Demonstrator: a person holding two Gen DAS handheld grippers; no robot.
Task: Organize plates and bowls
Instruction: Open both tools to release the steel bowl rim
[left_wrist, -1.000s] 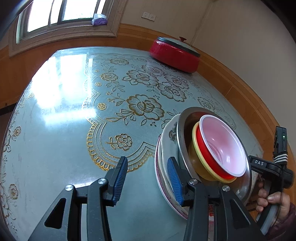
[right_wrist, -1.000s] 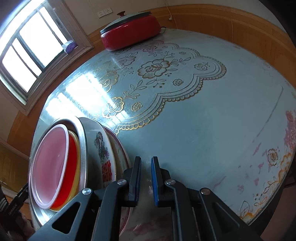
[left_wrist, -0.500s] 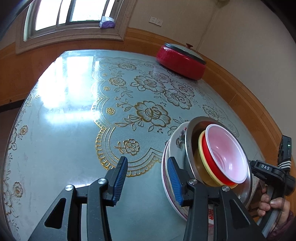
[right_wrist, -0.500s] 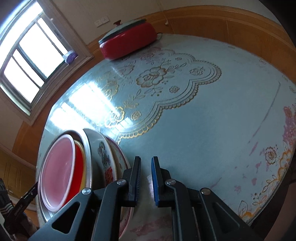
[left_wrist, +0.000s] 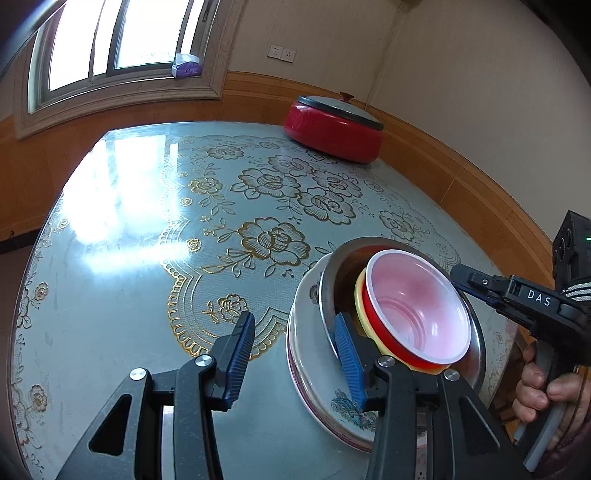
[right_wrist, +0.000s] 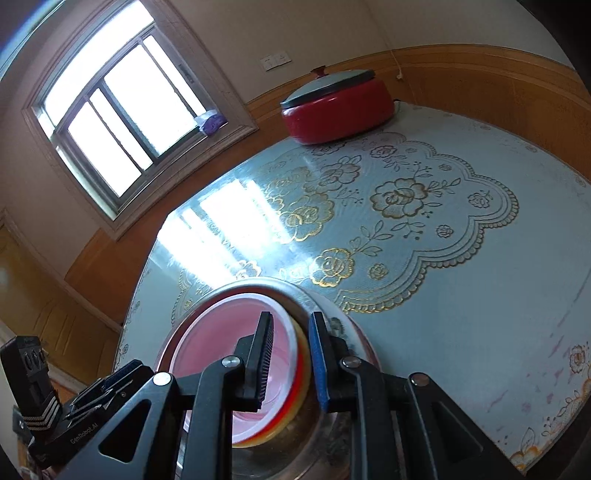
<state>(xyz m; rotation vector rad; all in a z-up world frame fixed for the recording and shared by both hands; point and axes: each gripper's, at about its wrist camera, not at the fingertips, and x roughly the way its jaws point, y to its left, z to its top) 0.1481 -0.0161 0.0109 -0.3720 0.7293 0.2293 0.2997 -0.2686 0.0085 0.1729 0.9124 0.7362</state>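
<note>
Both claws, the left claw (left_wrist: 291, 341) and the right claw (right_wrist: 290, 354), were black with silver screws and ribbed blue pads, the right handle lettered "DAS" above a bare-skinned hand (left_wrist: 543, 391).

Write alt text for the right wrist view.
The right gripper straddles the rims of nested pink, red and yellow bowls inside a metal bowl, near the edge of a floral table. A lidded red pot sits far back.

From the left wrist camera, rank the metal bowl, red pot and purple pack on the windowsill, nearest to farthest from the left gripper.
1. Metal bowl: against the left gripper's right finger.
2. Red pot: far side of the table, right.
3. Purple pack: windowsill, beyond the table.
</note>
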